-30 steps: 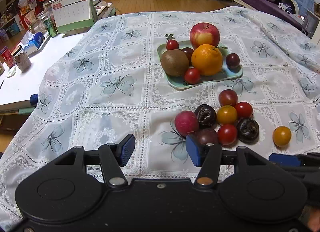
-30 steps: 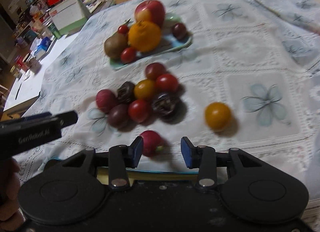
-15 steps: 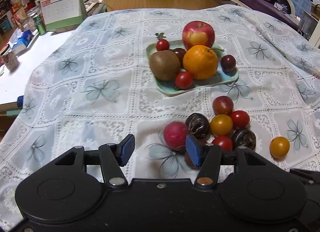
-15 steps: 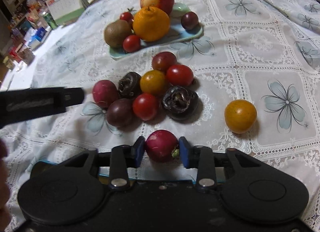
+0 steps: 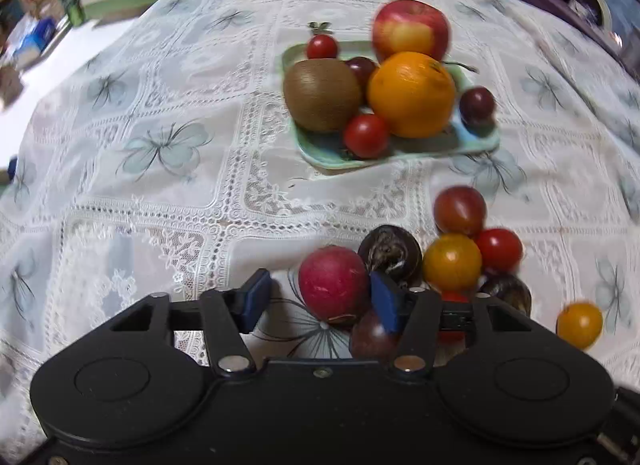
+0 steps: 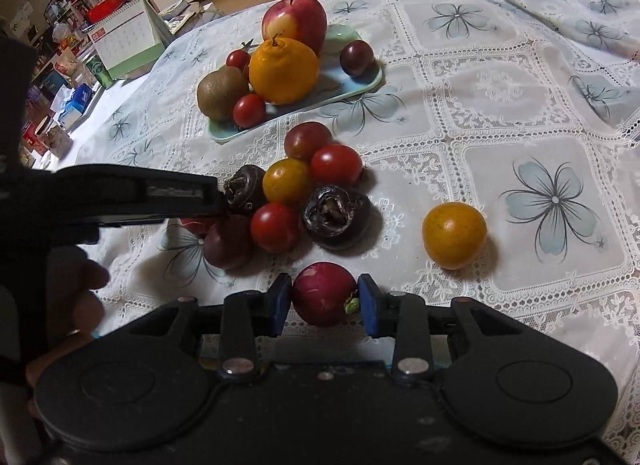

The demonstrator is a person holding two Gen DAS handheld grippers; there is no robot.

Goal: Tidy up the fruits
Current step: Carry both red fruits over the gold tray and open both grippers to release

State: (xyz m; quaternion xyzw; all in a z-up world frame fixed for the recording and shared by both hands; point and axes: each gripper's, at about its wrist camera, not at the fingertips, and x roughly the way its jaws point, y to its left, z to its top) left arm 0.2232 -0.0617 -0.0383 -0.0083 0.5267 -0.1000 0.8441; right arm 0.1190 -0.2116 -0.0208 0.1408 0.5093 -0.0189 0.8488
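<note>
My left gripper (image 5: 320, 300) hangs low at the near left edge of a pile of small fruits (image 5: 452, 261). Its jaws are closing around a round red fruit (image 5: 334, 285). The right pad touches that fruit and the left pad stands a gap away. In the right wrist view, my right gripper (image 6: 324, 304) is shut on another round red fruit (image 6: 324, 293) with a green stem end, low over the cloth. The left gripper's fingers (image 6: 192, 195) reach into the pile (image 6: 288, 185) from the left. A pale green plate (image 5: 400, 155) holds an apple, an orange, a kiwi and small tomatoes.
A lone yellow-orange tomato (image 6: 454, 235) lies to the right of the pile. A person's hand (image 6: 76, 293) holds the left gripper. A desk calendar (image 6: 124, 41) and cluttered boxes stand beyond the cloth's far left edge. The lace tablecloth (image 6: 500, 85) rumples at the far right.
The left gripper came forward and down to the pile, and its jaws narrowed around the red fruit. The right gripper closed on its own red fruit and then kept still.
</note>
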